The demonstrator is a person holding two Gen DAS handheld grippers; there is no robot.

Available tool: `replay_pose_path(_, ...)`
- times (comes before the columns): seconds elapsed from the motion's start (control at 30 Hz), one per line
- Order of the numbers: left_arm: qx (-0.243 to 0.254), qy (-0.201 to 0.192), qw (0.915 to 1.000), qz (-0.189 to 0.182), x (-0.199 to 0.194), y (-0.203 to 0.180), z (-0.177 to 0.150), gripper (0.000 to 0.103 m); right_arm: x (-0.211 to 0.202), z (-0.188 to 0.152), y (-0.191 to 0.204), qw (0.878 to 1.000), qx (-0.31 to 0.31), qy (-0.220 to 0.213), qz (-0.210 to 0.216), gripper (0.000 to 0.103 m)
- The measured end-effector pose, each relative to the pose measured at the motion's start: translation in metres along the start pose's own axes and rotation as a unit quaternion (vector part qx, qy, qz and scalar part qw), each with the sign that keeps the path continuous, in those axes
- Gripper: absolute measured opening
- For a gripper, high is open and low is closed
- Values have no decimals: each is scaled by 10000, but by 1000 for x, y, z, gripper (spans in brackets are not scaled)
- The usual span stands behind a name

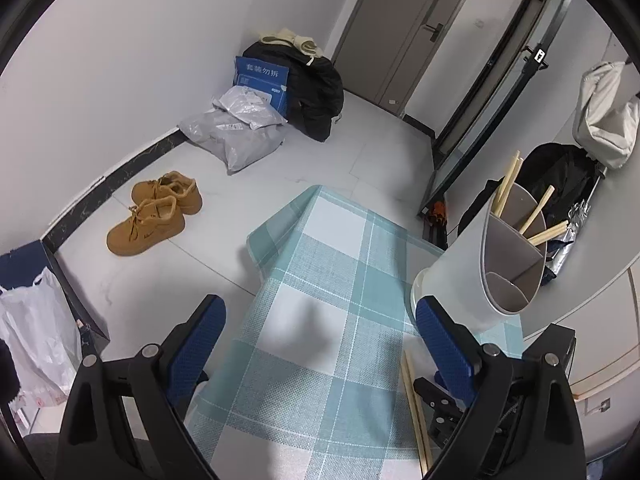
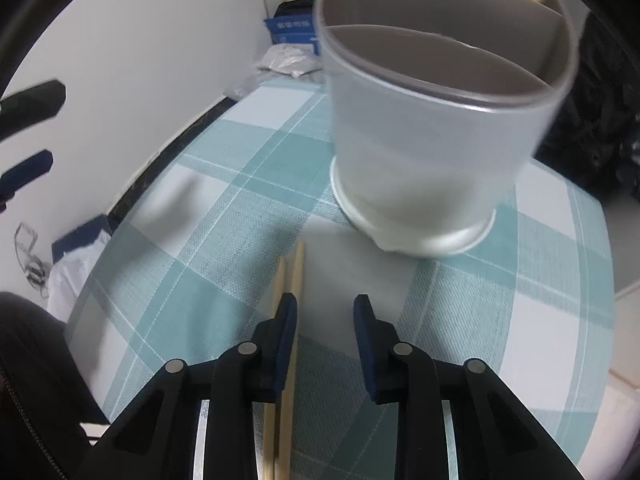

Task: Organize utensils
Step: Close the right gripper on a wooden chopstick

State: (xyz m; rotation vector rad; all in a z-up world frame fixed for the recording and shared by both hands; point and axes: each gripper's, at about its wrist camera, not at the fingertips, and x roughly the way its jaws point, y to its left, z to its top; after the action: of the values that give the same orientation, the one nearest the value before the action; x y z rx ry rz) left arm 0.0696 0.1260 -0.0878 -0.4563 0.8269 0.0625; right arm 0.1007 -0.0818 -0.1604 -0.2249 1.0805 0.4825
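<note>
A white utensil holder [image 2: 432, 140] with inner dividers stands on the teal checked tablecloth [image 2: 208, 232]; it also shows in the left wrist view [image 1: 480, 272], with several wooden chopsticks [image 1: 536, 216] in its far compartment. Two wooden chopsticks [image 2: 290, 280] lie on the cloth under the left finger of my right gripper [image 2: 326, 312], which is open and empty just above them. They also show in the left wrist view [image 1: 416, 412]. My left gripper [image 1: 320, 320] is wide open and empty, above the cloth, left of the holder.
The table's left edge drops to a tiled floor with brown shoes [image 1: 156, 212], grey parcels [image 1: 236, 132], a blue box [image 1: 262, 80] and a black bag [image 1: 316, 92]. A white plastic bag [image 1: 36, 332] sits at the left. A black bag [image 1: 560, 176] lies behind the holder.
</note>
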Motion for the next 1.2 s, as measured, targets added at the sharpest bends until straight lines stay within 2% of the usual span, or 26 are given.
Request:
replay_pose_path(0.17,-113,-13,9999,26,-1,6,3,93,5,3,10,9995,-244,190,-77,24)
replay_pose_path(0.33,-259,-11,9996,93,0,16,6,93,10,16,19,9983,-506,201,-222,22)
replay_pose_path(0.4,-312,10,9995,61,1,21,6,93,13,21,22,9981,-552,196,-204,19)
replay_pose_path(0.47,-392,17,9992,45,2,24,7,93,15,26,24,9982,-557,184,-113,7)
replay_pose_path(0.6,-504,62,9985,194,9,29,6,93,10,26,20,9987,-476,171,19,4)
replay_pose_path(0.77,-475,362,9981,144,20,25,-2,93,-20,20,7,9995,-30,-247,217,4)
replay_pose_path(0.9,-238,600,9979,-22,27,11,-12,93,-56,13,-16,9961,401,-696,377,4)
replay_pose_path(1.03,164,881,9960,-70,36,-12,-25,93,-82,6,-49,9881,1036,-1028,487,4)
replay_pose_path(1.2,477,1220,9914,-15,46,-32,-41,93,-105,-14,-93,9686,1867,-1394,869,4)
